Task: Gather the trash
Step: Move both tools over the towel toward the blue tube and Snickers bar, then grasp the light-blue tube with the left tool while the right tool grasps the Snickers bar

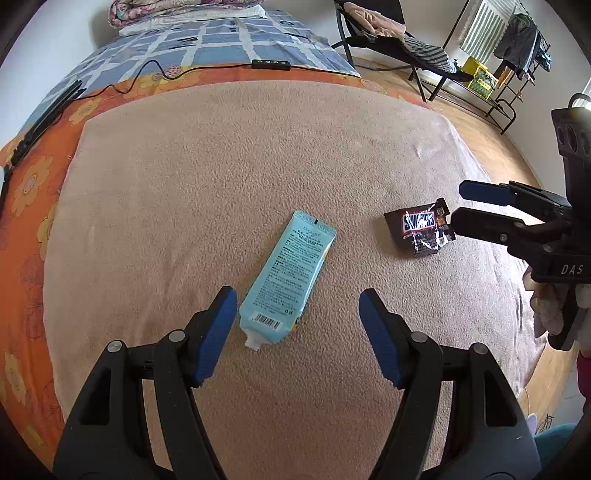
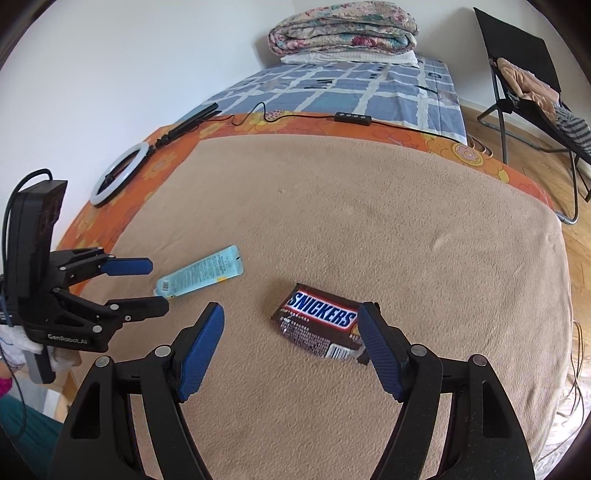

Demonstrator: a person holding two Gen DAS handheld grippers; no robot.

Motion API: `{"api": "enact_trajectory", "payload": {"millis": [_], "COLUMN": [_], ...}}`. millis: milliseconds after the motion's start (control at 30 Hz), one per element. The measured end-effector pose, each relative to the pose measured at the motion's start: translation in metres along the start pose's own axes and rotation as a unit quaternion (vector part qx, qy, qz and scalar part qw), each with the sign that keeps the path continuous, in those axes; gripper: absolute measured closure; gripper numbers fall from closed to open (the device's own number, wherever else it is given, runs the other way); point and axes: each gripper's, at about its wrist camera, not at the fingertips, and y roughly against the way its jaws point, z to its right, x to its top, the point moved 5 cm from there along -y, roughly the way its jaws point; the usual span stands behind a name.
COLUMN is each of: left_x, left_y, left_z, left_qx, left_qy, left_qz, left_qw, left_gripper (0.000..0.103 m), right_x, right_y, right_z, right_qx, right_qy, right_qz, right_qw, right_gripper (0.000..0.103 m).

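A flattened light-blue tube (image 1: 286,275) lies on the tan blanket (image 1: 221,177), its white neck toward me. My left gripper (image 1: 297,301) stands open over its near end, pads clear of it. A torn brown Snickers wrapper (image 2: 319,319) lies to the tube's right. In the right wrist view my right gripper (image 2: 291,319) hovers open around the wrapper, whose right end is hidden behind the right finger. The wrapper (image 1: 419,229) also shows in the left wrist view, with the right gripper (image 1: 460,206) just beside it. The tube (image 2: 199,275) and left gripper (image 2: 157,284) show at the left of the right wrist view.
The bed has an orange flowered sheet (image 2: 258,123) and a blue checked cover (image 2: 332,88) beyond the blanket. A ring light (image 2: 120,173), a black cable with a remote (image 2: 352,118) and a folded quilt (image 2: 343,29) lie farther back. A black folding chair (image 2: 535,85) stands on the wooden floor.
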Motion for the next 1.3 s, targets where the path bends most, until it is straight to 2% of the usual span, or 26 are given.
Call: {"api": "enact_trajectory", "payload": {"millis": [400,600,767,800,833,900,967,1067,1233,1300], "left_x": [0.013,0.012,0.009,0.008,0.007,0.006,0.006,0.006,0.004,0.002], "left_y": [-0.023,-0.031,-0.032,-0.032,-0.032,-0.032,-0.034,-0.036,-0.034,-0.032], "left_z": [-0.007,-0.007,-0.004,-0.002,0.000,0.004,0.007,0.010,0.009,0.009], "left_qx": [-0.007,-0.002,-0.001,-0.003,-0.001,0.016,0.028,0.048,0.049,0.051], "left_qy": [-0.006,-0.014,-0.023,-0.025,-0.029,-0.044,-0.056,-0.068,-0.064,-0.064], "left_qz": [-0.018,-0.026,-0.025,-0.026,-0.027,-0.027,-0.027,-0.024,-0.018,-0.014], "left_qw": [0.9998,0.9996,0.9994,0.9994,0.9992,0.9986,0.9977,0.9962,0.9966,0.9965], "left_gripper": [0.032,0.032,0.032,0.035,0.044,0.047,0.048,0.058,0.063,0.064], "right_x": [0.024,0.014,-0.001,-0.004,-0.006,-0.011,-0.015,-0.016,-0.021,-0.023], "right_y": [-0.045,-0.058,-0.053,-0.051,-0.048,-0.045,-0.043,-0.047,-0.054,-0.055], "right_z": [0.020,0.032,0.032,0.031,0.030,0.025,0.020,0.016,0.005,0.002], "right_qx": [0.024,0.038,0.063,0.067,0.073,0.077,0.059,0.022,-0.043,-0.064], "right_qy": [-0.047,-0.077,-0.086,-0.087,-0.089,-0.084,-0.070,-0.043,0.013,0.035], "right_qz": [-0.026,-0.054,-0.072,-0.074,-0.077,-0.081,-0.081,-0.078,-0.078,-0.077], "right_qw": [0.998,0.995,0.992,0.991,0.990,0.990,0.992,0.996,0.996,0.994], "right_gripper": [0.029,0.029,0.029,0.029,0.029,0.029,0.029,0.029,0.029,0.035]}}
